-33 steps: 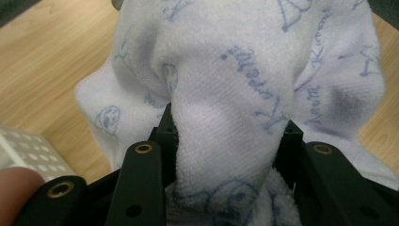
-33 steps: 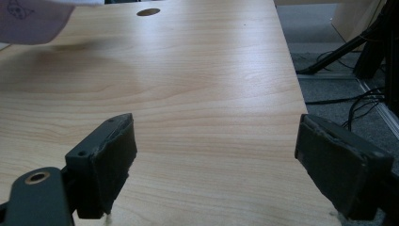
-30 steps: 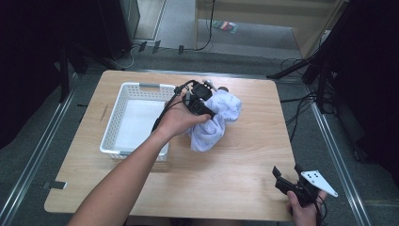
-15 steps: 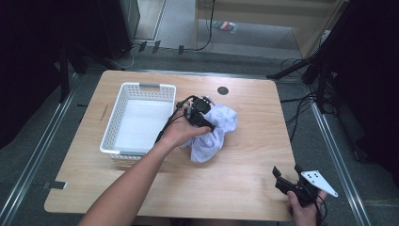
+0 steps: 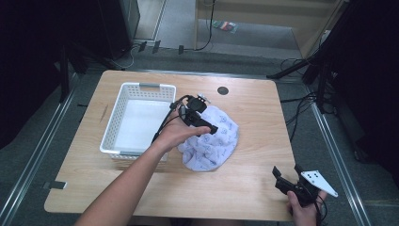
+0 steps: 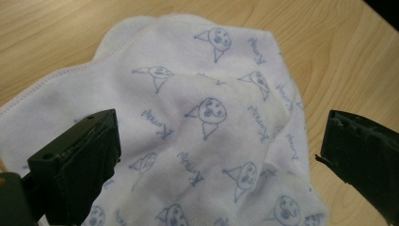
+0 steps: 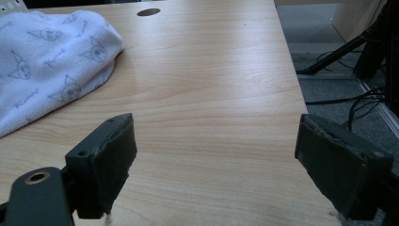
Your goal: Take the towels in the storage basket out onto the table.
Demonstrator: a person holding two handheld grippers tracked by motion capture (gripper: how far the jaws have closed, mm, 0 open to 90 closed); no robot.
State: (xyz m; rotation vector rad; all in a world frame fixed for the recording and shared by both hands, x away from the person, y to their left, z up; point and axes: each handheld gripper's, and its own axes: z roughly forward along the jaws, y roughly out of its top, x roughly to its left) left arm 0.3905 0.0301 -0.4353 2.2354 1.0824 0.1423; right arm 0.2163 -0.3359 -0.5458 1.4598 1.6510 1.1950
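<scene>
so the left gripper has just been opening its jaws and now they stand spread wide with nothing pinched, hanging right over the cloth, which lies in a loose heap on the tabletop around the middle, just beside the right wall of the white basket. my guess is the cloth was let go there so it can be flattened or folded on open wood, since the basket next to it looks bare inside. the right gripper sits near the front right corner of the tabletop, well apart from the cloth, jaws spread too and holding nothing, probably just parked out of the way till a second grip is needed. the cloth is white with little blue cat faces and a cursive word repeated between them, maybe "kuromi" or something close, too small and tilted to read for sure.
</scene>
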